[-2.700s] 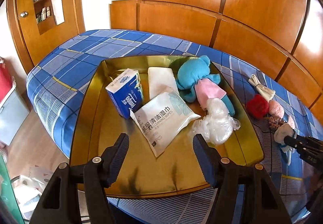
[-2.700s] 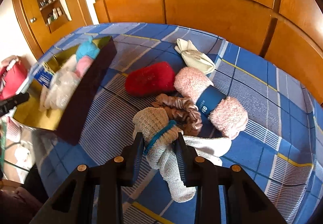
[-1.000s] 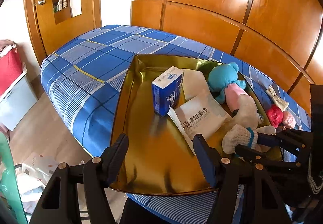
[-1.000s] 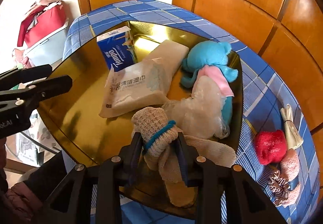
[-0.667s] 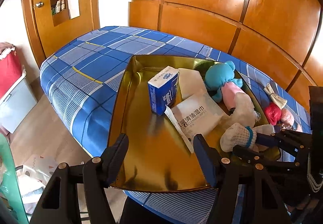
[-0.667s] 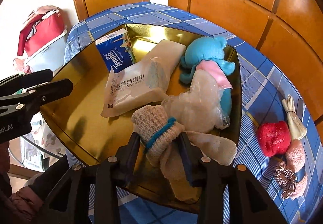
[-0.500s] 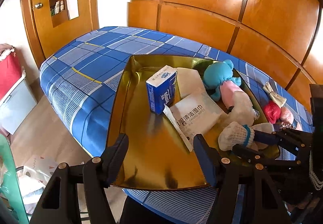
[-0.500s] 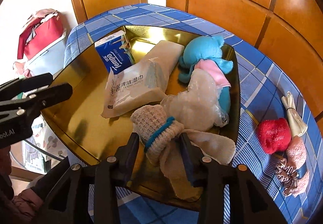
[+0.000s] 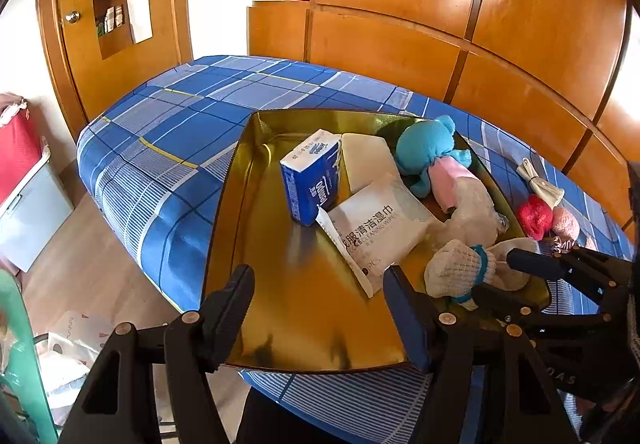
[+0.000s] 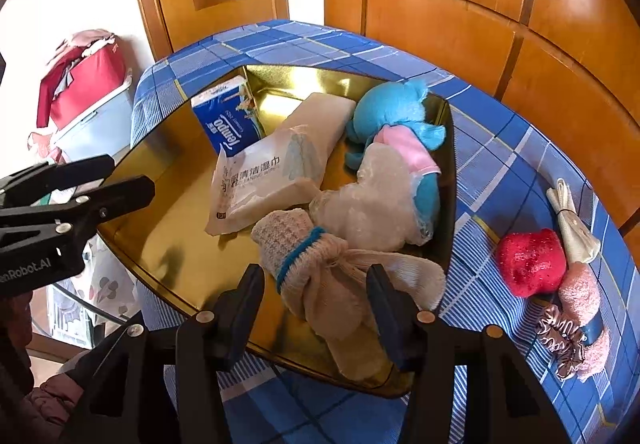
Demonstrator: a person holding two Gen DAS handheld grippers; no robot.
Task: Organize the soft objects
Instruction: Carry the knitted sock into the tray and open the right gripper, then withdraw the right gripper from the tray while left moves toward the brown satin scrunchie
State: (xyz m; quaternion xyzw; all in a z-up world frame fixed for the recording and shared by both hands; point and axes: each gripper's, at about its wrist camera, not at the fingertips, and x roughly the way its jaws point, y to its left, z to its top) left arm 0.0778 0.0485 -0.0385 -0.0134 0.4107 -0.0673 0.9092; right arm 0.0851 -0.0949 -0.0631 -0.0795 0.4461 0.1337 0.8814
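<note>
Right gripper (image 10: 316, 300) released over the cream knitted sock bundle with a blue band (image 10: 320, 268), lying at the near edge of the shiny gold tray (image 10: 160, 228).

In the right wrist view, lower centre of the frame, the black fingers (image 10: 244, 304) angle steeply down and have just been opening; they flank the bundle without pressing it. The bundle rests against a crumpled clear plastic bag (image 10: 372, 203), beside a white wet-wipes pack (image 10: 260, 175), a blue tissue pack (image 10: 224, 115) and a turquoise plush toy in a pink shirt (image 10: 400, 123). At the frame's right, a red fluffy item (image 10: 532, 264) lies on the blue plaid bed (image 10: 500, 163). The left gripper (image 9: 320, 308) hangs tilted down over the tray's near edge, fingers apart and empty.
</note>
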